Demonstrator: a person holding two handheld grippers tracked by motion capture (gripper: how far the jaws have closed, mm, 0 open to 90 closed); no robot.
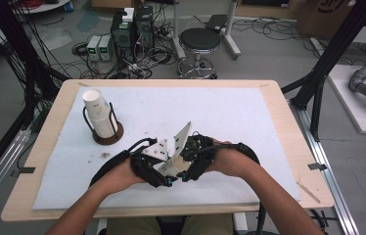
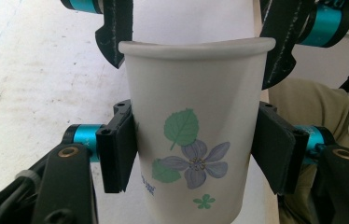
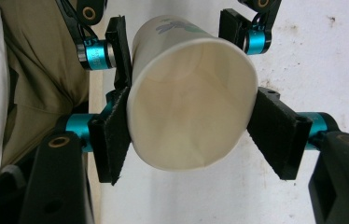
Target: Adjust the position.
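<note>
The bench [image 1: 279, 147], with its white mat, carries the work at its near middle, right in front of the person, probably so both hands can meet there comfortably. At far left on the mat a stack of paper cups [image 1: 98, 115] stands upside down in a dark wire holder [image 1: 108, 134], well apart from the hands; it looks like the supply kept out of the way.

The left gripper [image 1: 167, 180] and the right gripper [image 1: 185, 177] face each other, touching or nearly so, with a single paper cup [image 2: 196, 140] held between them above the mat. The left gripper's jaws are clenched on the cup's side wall just under the rim. The right gripper's jaws grasp the same cup at its mouth end, one pad [image 3: 112, 140] pressed to the rim, its view looking into the empty inside. Two grips on one cup suggest a handover or a steadying hold.

The cup is printed with a purple flower [image 2: 196, 163] and green leaves. A small blue line of writing beside the flower is too small to read.
</note>
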